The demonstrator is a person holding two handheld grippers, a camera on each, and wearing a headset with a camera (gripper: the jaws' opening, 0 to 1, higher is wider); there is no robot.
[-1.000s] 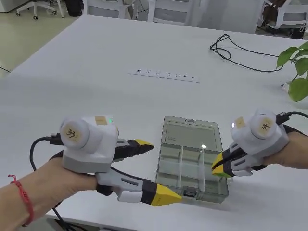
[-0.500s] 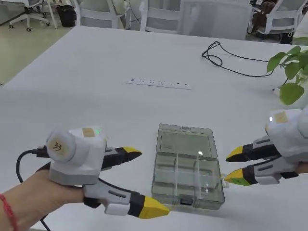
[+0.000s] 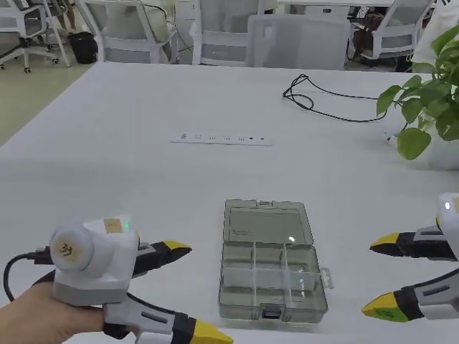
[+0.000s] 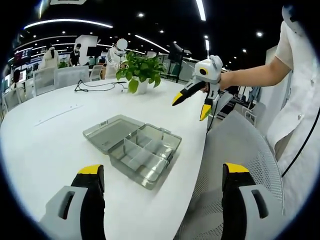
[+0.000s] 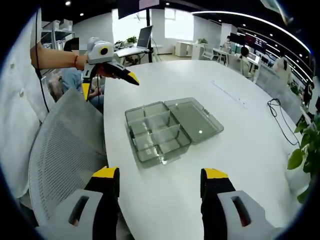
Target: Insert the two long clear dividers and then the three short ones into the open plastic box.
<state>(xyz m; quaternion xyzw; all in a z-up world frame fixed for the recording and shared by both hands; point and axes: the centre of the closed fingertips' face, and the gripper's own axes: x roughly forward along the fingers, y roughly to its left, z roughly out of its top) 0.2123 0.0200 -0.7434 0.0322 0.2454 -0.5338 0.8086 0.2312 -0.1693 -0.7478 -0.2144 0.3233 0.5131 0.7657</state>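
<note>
A clear grey plastic box [image 3: 269, 287] lies open near the table's front edge, its lid [image 3: 265, 223] flat behind it. Clear dividers [image 3: 271, 269] stand inside and split it into several compartments. My left gripper [image 3: 197, 290] hovers open to the left of the box, holding nothing. Well to the right of the box, my right gripper [image 3: 376, 278] is also open with nothing in it. The left gripper view shows the box [image 4: 135, 150] beyond my own jaws, and the right gripper [image 4: 190, 110] past it. From the right gripper view I see the box [image 5: 160, 130] and the left gripper [image 5: 110, 86].
A white power strip [image 3: 221, 139] lies mid-table behind the box. A black cable [image 3: 315, 104] loops at the far right, beside a potted plant [image 3: 423, 107]. Office chairs [image 3: 294, 39] line the far edge. A mesh chair [image 5: 65, 155] stands at the near edge.
The right gripper has pulled away from the box's right edge to the right. The left gripper has drawn back to the left and lower. The head camera has tilted up.
</note>
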